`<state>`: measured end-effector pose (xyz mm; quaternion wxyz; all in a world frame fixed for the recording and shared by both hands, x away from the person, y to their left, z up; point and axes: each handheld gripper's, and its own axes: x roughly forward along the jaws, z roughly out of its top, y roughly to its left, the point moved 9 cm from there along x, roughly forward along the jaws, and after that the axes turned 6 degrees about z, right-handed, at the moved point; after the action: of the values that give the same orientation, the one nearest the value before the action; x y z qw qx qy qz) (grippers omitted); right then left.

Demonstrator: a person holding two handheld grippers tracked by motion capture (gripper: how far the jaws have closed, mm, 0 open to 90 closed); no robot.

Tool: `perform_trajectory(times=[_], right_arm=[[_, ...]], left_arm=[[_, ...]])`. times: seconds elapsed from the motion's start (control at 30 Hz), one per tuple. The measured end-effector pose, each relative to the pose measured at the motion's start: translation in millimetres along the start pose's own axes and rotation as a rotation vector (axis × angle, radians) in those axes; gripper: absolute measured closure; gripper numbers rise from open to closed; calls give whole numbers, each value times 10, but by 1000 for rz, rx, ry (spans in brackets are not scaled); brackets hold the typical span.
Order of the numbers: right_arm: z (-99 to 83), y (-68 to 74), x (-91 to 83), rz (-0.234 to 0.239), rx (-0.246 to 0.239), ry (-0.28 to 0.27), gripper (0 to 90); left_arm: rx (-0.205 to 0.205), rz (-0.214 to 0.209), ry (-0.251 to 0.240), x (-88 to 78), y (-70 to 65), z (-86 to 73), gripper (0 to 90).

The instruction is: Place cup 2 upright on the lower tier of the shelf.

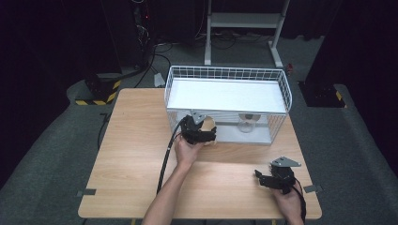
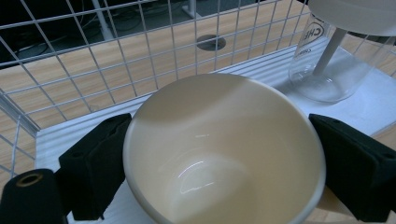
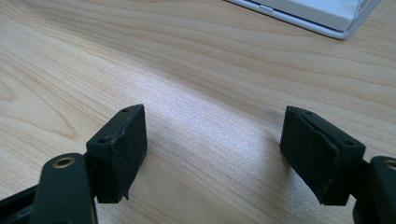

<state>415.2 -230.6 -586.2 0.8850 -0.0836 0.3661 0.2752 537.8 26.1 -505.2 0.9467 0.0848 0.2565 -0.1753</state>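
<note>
My left gripper (image 1: 207, 136) is shut on a cream bowl (image 1: 209, 123) at the front left opening of a white wire rack (image 1: 225, 74). In the left gripper view the bowl (image 2: 224, 140) sits tilted between the two black pads (image 2: 100, 163), open side toward the camera, over the edge of the rack's white bottom shelf (image 2: 70, 140). A clear glass vessel (image 2: 327, 70) stands on that shelf just beyond the bowl. My right gripper (image 1: 261, 179) rests low over the table near the front right, jaws open, with bare wood between them in the right gripper view (image 3: 215, 149).
The rack stands at the back middle of the wooden table (image 1: 136, 154), with a flat white top shelf (image 1: 225, 93); the glass (image 1: 247, 123) shows on its lower level. A rack corner (image 3: 327, 18) lies ahead of the right gripper. A cable (image 1: 166, 159) trails from the left gripper.
</note>
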Motion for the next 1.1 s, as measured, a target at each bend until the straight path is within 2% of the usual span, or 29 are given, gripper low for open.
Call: perform_trajectory(times=[0.4,0.6,1.1], right_arm=[[0,0,0,0,0,0,233],[0,0,0,0,0,0,233],[1,-1,1,0,-2,-1,231]], left_arm=[[-15,22,-3,8,-6,11,99],[-36,20,-19,-5,0,41,72],[-33,6,-23,-145,25,69,50]])
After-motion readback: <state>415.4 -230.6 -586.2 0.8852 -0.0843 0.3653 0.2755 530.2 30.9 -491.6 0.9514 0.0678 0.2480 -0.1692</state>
